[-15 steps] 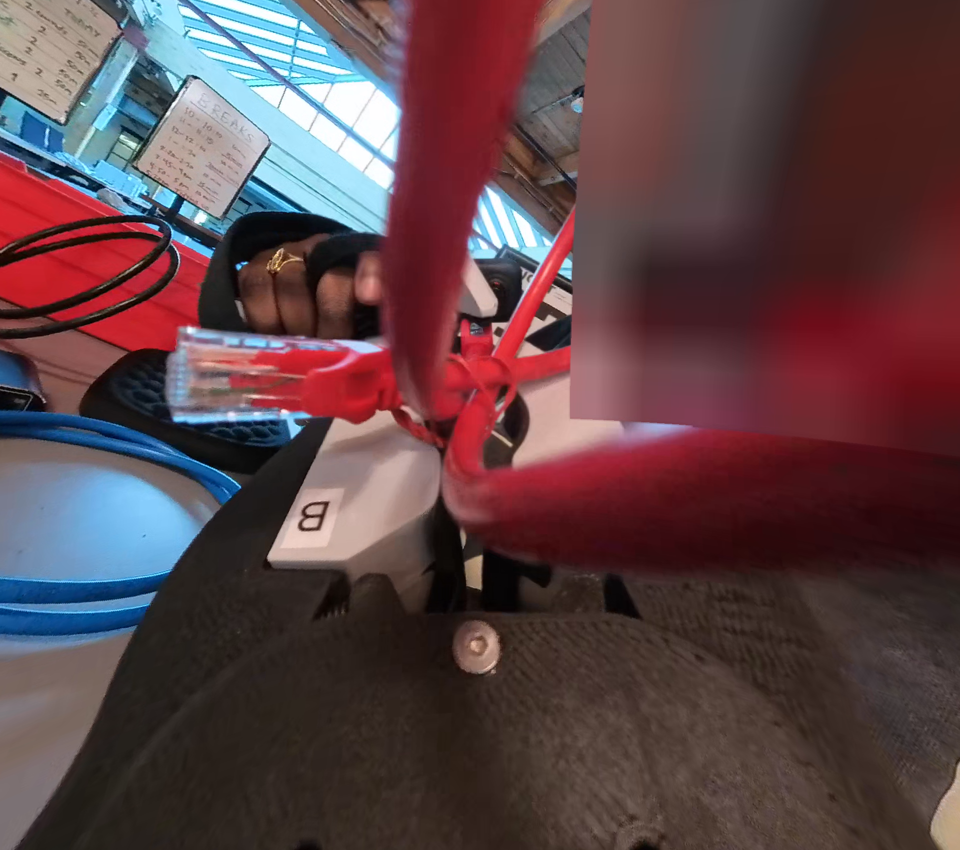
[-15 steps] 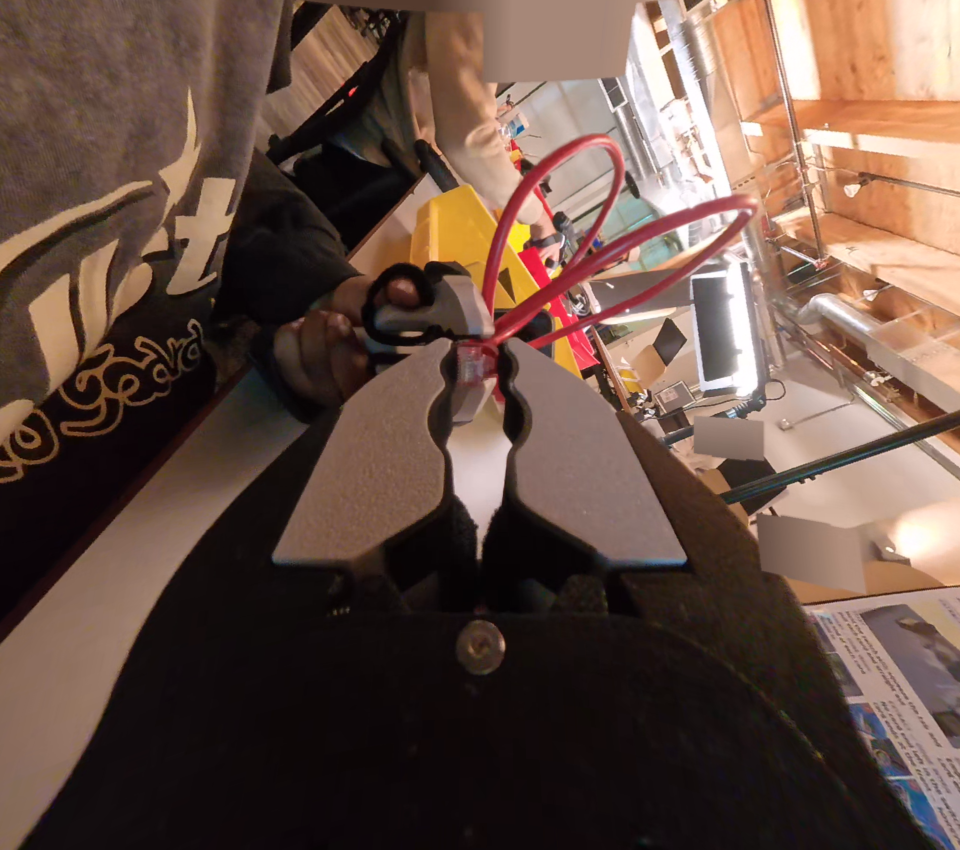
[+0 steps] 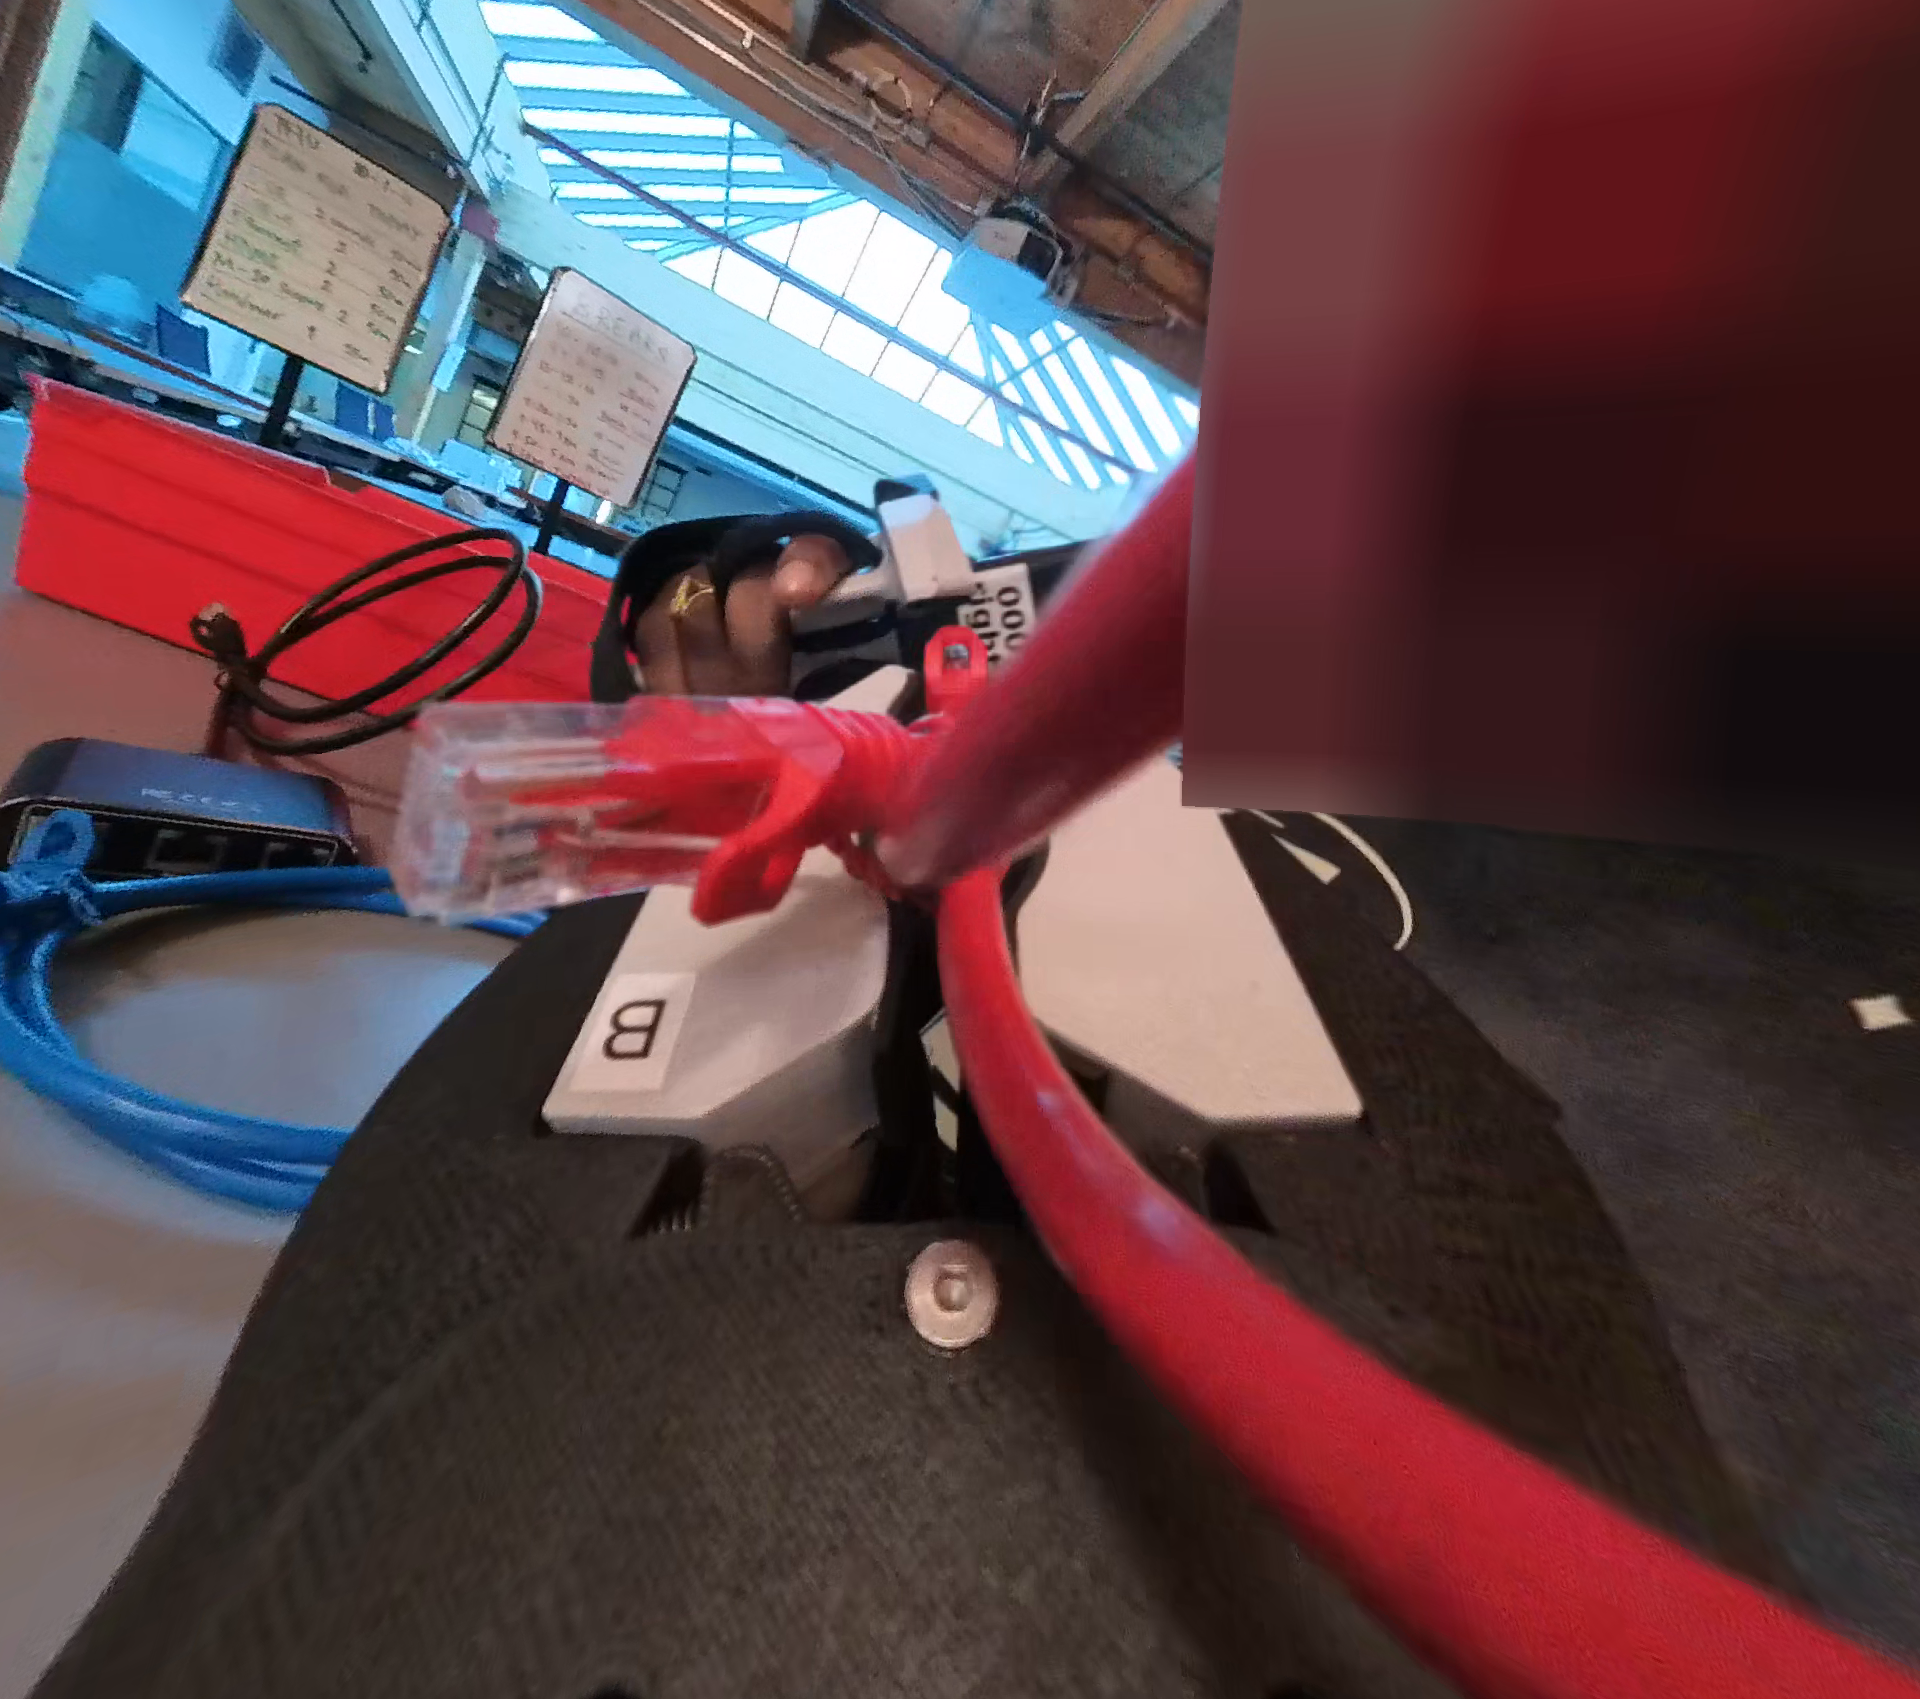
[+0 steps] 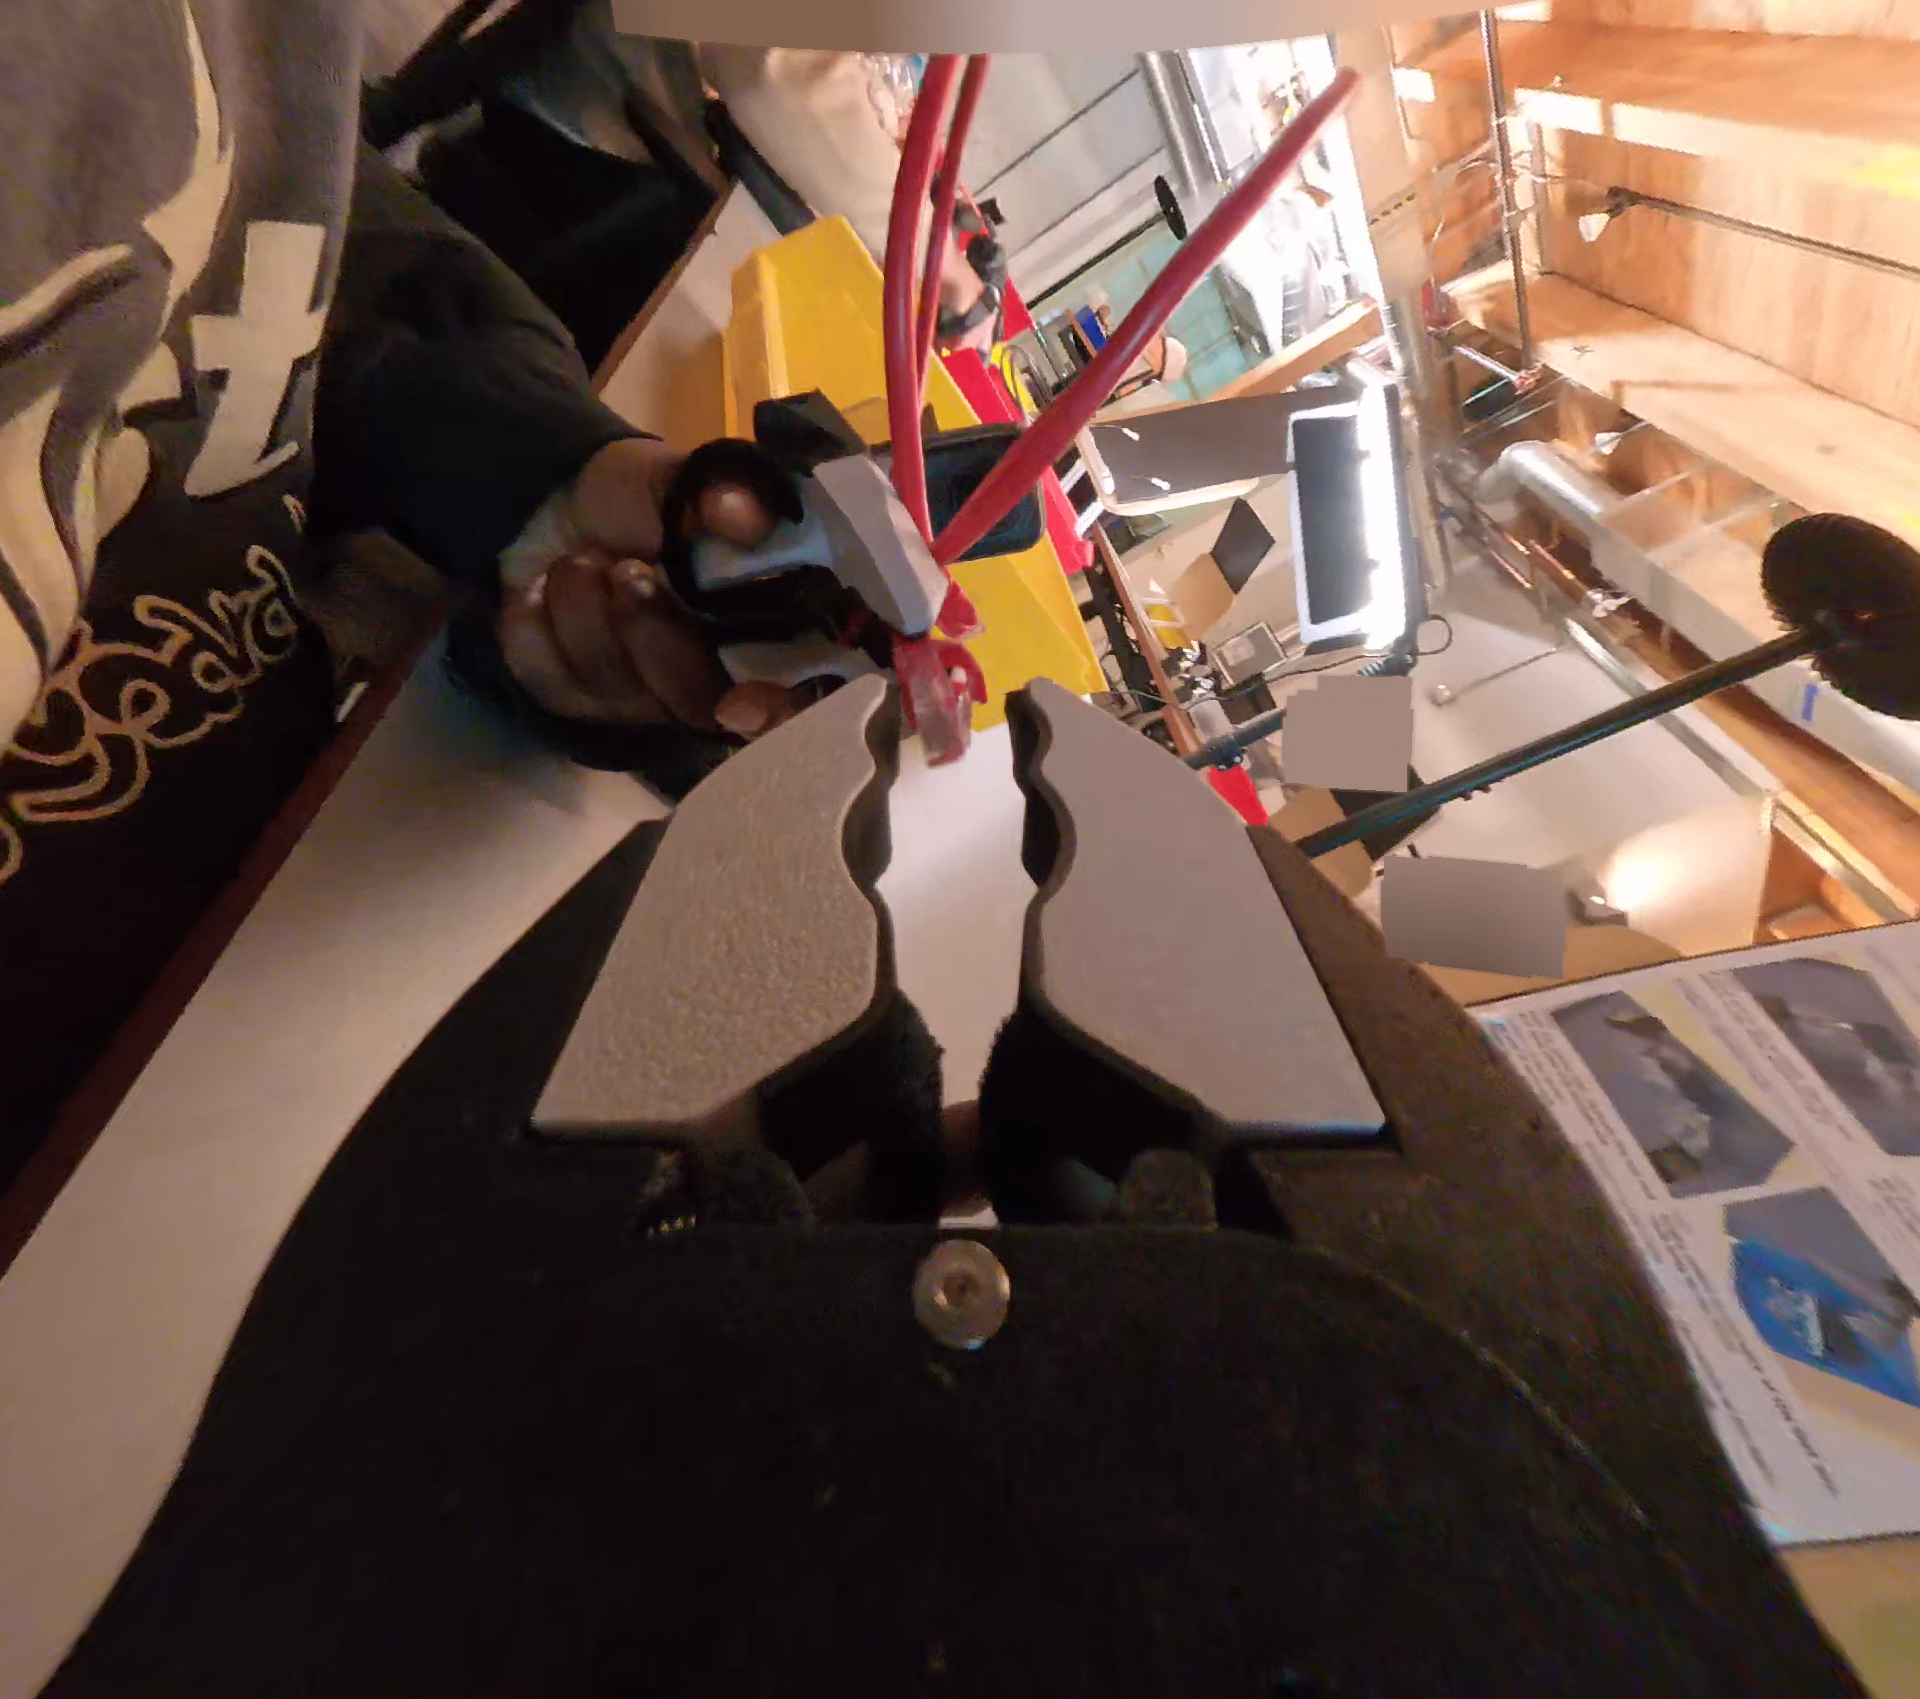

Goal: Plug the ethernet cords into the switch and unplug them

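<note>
My left gripper point(image 3: 961, 870) is shut on a coiled red ethernet cord point(image 3: 1039, 1161), held above the table. The cord's clear plug point(image 3: 540, 808) sticks out to the left, free in the air. The dark switch point(image 3: 156, 802) lies on the table at far left, and a blue cord point(image 3: 156, 1119) is coiled in front of it. My right gripper point(image 4: 951, 714) is open. A red plug point(image 4: 938, 699) of the same cord hangs between its fingertips, apart from both. Beyond it, the left gripper point(image 4: 883, 553) grips the cord loops.
A coiled black cable point(image 3: 395, 631) and a red bin point(image 3: 208, 527) lie behind the switch, with two whiteboards point(image 3: 592, 392) on stands further back. In the right wrist view there are a yellow bin point(image 4: 821, 340), a printed sheet point(image 4: 1714, 1182) and a person's grey sweatshirt point(image 4: 156, 195). The dark switch point(image 3: 156, 802) is about equally far from each gripper, around 20 cm.
My right gripper has opened and let go of the red plug, backing off slightly. My left gripper still holds the cord and has tilted, bringing the switch into its view.
</note>
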The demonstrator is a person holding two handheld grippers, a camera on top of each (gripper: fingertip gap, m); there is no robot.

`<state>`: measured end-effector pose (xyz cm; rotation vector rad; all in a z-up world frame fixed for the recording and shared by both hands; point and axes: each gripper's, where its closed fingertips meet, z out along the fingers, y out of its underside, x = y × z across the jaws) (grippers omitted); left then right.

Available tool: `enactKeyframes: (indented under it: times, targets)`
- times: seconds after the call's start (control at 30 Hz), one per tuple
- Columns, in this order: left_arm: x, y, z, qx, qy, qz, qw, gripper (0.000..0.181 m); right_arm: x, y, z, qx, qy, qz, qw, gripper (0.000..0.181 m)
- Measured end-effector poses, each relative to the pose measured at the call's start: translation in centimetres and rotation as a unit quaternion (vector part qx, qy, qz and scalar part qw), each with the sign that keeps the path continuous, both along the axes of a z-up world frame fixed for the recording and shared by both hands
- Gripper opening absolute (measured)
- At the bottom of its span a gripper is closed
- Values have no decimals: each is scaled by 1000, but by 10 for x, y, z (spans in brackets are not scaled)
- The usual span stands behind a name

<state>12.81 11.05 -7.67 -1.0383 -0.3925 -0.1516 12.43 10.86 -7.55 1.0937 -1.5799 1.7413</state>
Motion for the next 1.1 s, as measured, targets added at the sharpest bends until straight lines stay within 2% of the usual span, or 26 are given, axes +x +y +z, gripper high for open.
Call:
enactKeyframes:
  times: [0.07, 0.2, 0.53, 0.6, 0.63, 0.73, 0.83, 0.9, 0.97, 1.1]
  targets:
    - [-1, 2, -2, -13, 4, 9, 1000, 11, 2, 0, 0, 0, 5, 0, 1000, 23]
    - [-2, 3, -4, -14, -6, 5, 1000, 11, 2, -1, -5, 13, 29, 1, 999, 15]
    - [-4, 8, -9, -39, -6, 13, 999, 12, -1, 0, -6, 16, 35, 4, 999, 14]
    - [-5, 10, -10, -44, -8, 14, 999, 12, -2, 2, -8, 31, 7, 0, 999, 15]
    - [-6, 10, -11, -50, -7, 23, 998, 12, -6, 5, -9, 56, -33, -2, 998, 15]
    - [-8, 5, -8, -40, 0, 44, 998, 12, -39, 21, -9, 155, -194, -41, 968, 34]
    - [-9, 3, -6, -30, 2, 49, 998, 11, -80, 48, -22, 281, -249, -117, 920, 68]
    - [-9, 4, -7, -37, 6, 54, 998, 12, -105, 63, -30, 352, -245, -167, 888, 77]
    - [-10, 7, -9, -49, 11, 58, 997, 12, -116, 76, -39, 437, -220, -175, 854, 86]
    - [-8, 8, -9, -53, 17, 57, 997, 11, -158, 74, -54, 520, -125, -176, 827, 96]
